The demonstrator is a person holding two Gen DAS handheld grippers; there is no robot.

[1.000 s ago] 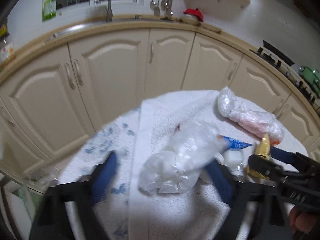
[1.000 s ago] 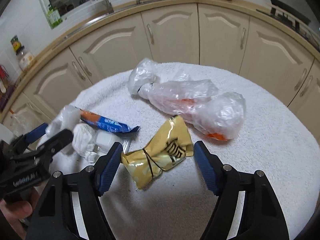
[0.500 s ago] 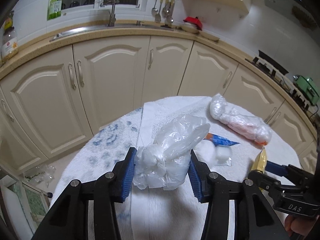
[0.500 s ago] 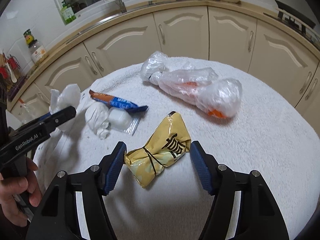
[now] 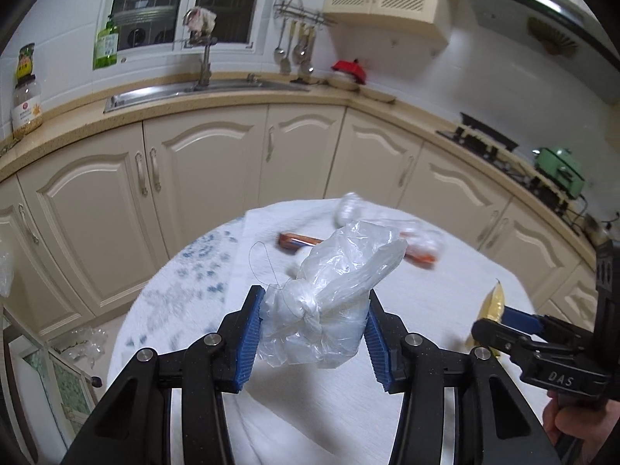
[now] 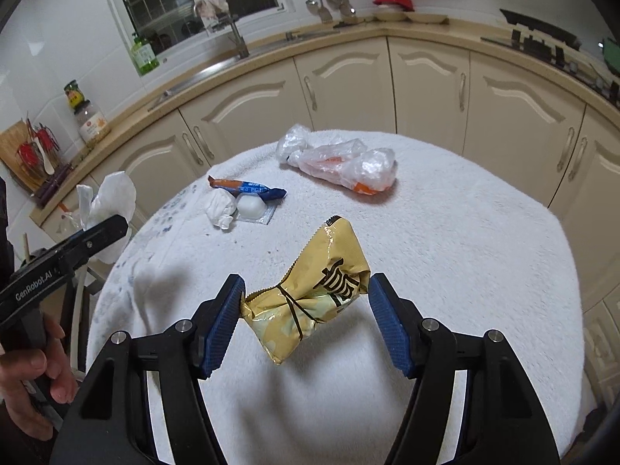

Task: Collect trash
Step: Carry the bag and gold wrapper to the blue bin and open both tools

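Left wrist view: left gripper (image 5: 314, 333) is clamping a clear plastic bag (image 5: 333, 294), long axis slanting up-right. Right gripper (image 6: 304, 319) is pinching a yellow wrapper (image 6: 310, 294) (crumpled), pointing up-right beyond its pads.

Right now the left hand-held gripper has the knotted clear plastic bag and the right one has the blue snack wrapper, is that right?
Not quite. The right hand-held gripper has the yellow snack packet, as the right wrist view shows; the blue snack wrapper lies on the white towel. The left hand-held gripper does have the knotted clear plastic bag.
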